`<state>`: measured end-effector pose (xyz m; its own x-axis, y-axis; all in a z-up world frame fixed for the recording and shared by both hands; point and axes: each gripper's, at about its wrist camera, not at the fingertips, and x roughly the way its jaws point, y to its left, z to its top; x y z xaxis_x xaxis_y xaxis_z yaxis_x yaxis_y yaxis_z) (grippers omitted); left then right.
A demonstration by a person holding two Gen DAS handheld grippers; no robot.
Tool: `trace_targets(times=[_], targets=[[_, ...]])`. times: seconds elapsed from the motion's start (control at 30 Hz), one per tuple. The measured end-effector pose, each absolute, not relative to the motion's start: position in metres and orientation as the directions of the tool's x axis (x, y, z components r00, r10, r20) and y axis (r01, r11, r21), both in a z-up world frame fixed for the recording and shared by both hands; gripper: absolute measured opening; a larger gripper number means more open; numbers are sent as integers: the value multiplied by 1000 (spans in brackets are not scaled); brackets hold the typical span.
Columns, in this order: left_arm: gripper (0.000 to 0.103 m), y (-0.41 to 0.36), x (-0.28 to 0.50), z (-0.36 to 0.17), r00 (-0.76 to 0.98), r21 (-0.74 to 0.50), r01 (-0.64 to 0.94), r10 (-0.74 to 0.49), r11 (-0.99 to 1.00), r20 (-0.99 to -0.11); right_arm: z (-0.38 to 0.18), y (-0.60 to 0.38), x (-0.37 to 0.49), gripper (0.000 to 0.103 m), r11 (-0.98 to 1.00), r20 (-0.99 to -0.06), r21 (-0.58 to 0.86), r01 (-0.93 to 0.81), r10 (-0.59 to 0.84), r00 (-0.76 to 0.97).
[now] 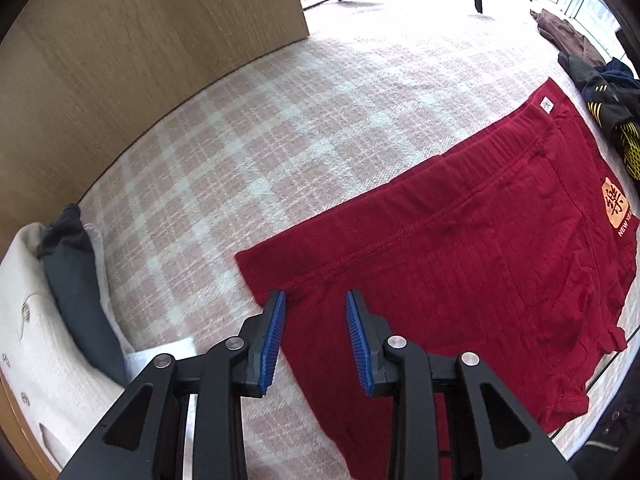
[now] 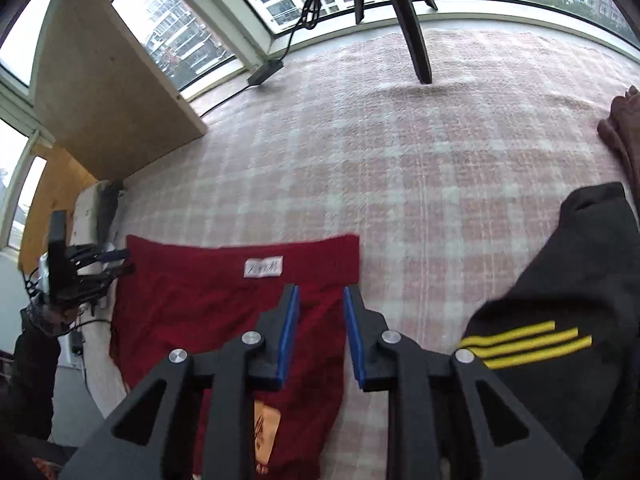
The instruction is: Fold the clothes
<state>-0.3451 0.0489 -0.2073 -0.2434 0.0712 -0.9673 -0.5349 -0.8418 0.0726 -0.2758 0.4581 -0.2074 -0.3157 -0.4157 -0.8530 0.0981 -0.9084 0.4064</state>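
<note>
Red ribbed boxer shorts (image 1: 460, 264) lie flat on the pink plaid blanket (image 1: 248, 132), with an orange patch at the right. My left gripper (image 1: 316, 300) is open and empty, just above the shorts' left leg edge. In the right wrist view the same shorts (image 2: 208, 304) show a white label near the waistband. My right gripper (image 2: 320, 292) is open and empty, over the shorts' right edge. The left gripper (image 2: 116, 262) shows at the far left there.
A black garment with yellow stripes (image 2: 560, 320) lies to the right, also seen in the left wrist view (image 1: 608, 112). A brown garment (image 1: 560, 36) lies beyond it. Folded cream and dark clothes (image 1: 60, 280) sit at left. A wooden board (image 1: 140, 60) and chair leg (image 2: 416, 40) stand behind.
</note>
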Motion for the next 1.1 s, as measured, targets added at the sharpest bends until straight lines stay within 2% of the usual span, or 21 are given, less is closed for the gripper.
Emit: trace_targets(times=[0.07, 0.13, 0.33, 0.47, 0.6, 0.63, 0.7, 0.73, 0.83, 0.93, 1.03, 1.1], targets=[[30, 43, -335, -196, -261, 66, -528, 87, -847, -962, -204, 452, -246, 32, -904, -856, 408, 124, -426, -293], [31, 38, -320, -183, -278, 64, -523, 98, -850, -956, -209, 447, -215, 35, -900, -861, 414, 139, -436, -262], [36, 31, -262, -165, -264, 26, -557, 148, -830, -953, -222, 421, -140, 35, -914, -870, 339, 223, -395, -295], [36, 20, -215, -153, -232, -16, -548, 171, -836, -957, -234, 404, -129, 35, -935, -902, 235, 267, -312, -299], [37, 10, -189, -154, -213, -75, -521, 215, -850, -953, -245, 406, -132, 34, -948, -905, 212, 238, -283, -317], [37, 8, -185, -157, -207, -92, -513, 226, -854, -952, -248, 408, -135, 29, -950, -906, 218, 223, -282, -315], [37, 5, -177, -162, -195, -106, -506, 234, -856, -953, -248, 409, -138, 7, -953, -908, 221, 209, -279, -314], [37, 4, -175, -164, -194, -100, -500, 224, -860, -955, -242, 411, -137, 3, -958, -911, 194, 211, -256, -324], [37, 3, -170, -163, -199, -104, -480, 224, -871, -954, -218, 418, -132, 3, -970, -917, 93, 224, -171, -360], [37, 11, -161, -156, -207, -114, -483, 240, -868, -948, -206, 429, -130, 4, -968, -925, 128, 218, -195, -326], [37, 40, -146, -144, -220, -104, -530, 254, -842, -942, -203, 424, -126, 4, -961, -938, 61, 268, -147, -315], [37, 65, -135, -137, -224, -107, -567, 278, -817, -934, -203, 423, -125, 8, -953, -945, 46, 300, -138, -295]])
